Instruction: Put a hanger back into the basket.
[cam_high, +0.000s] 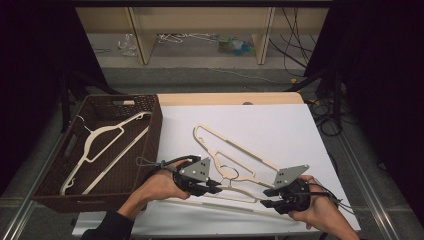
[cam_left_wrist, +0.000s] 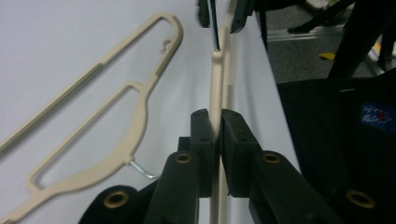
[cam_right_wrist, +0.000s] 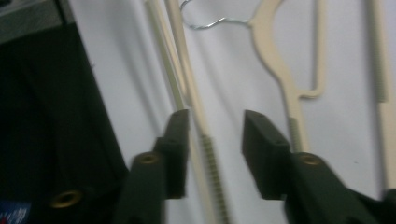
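Black left gripper and right gripper carry grey triangular plates, brass rivets, cables.

Left tool jaws pressed together, right tool jaws parted, both low

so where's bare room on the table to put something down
The white table top is bare along its far edge and right of the cream plastic hangers. It is crowded at the near edge, around both tongs and beside the brown woven basket.
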